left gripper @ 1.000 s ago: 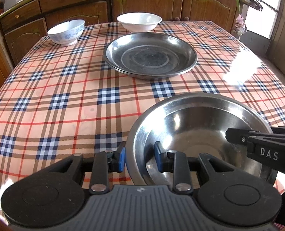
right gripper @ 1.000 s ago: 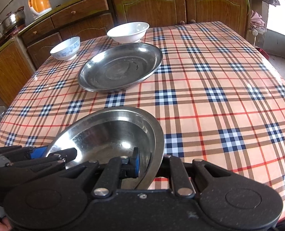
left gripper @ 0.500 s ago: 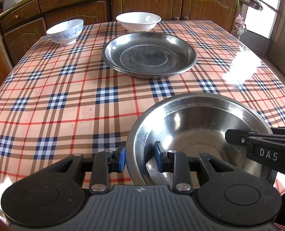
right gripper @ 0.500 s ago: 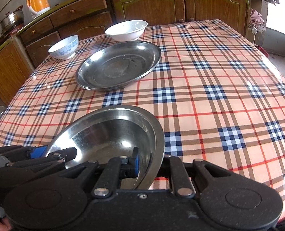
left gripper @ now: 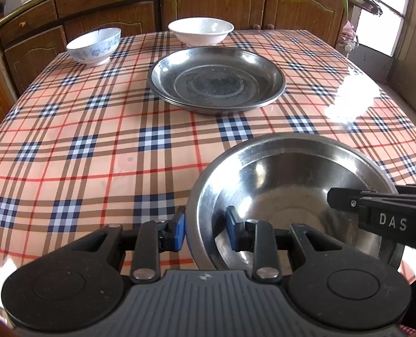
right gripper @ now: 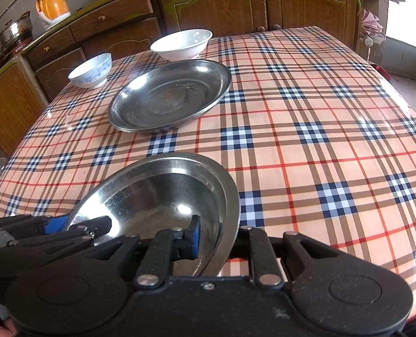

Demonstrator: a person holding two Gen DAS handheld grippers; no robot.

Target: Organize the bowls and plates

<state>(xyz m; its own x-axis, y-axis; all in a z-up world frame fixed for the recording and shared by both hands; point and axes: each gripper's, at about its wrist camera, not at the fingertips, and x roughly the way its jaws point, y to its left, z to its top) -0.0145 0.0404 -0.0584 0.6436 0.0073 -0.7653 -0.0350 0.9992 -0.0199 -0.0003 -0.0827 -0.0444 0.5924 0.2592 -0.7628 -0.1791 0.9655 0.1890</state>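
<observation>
1. Two grippers work on one steel bowl [left gripper: 292,185] at the near edge of the table [left gripper: 95,140], which wears a plaid cloth.
2. The left gripper [left gripper: 205,229] straddles the bowl's left rim, one blue pad outside the wall and one inside; a small gap shows at the inner pad, so the pads look loosely set about the rim rather than pressing hard, though the fisheye view makes this hard to judge.
3. The right gripper [right gripper: 216,237] straddles the opposite rim. Its jaws are opening, with the rim between them; the blue inner pad stands clear of the wall, and the outer finger is hidden behind the bowl.
4. Farther back, at mid-table, lies a stack of steel plates [left gripper: 217,80], wide and shallow.
5. Beyond it, at the far edge, stands a white bowl [left gripper: 200,30], just beside the plates.
6. To the far left stands a blue-patterned bowl [left gripper: 93,45], well apart from the steel bowl.
7. Wooden cabinets [left gripper: 213,0] line the wall behind the table.
</observation>
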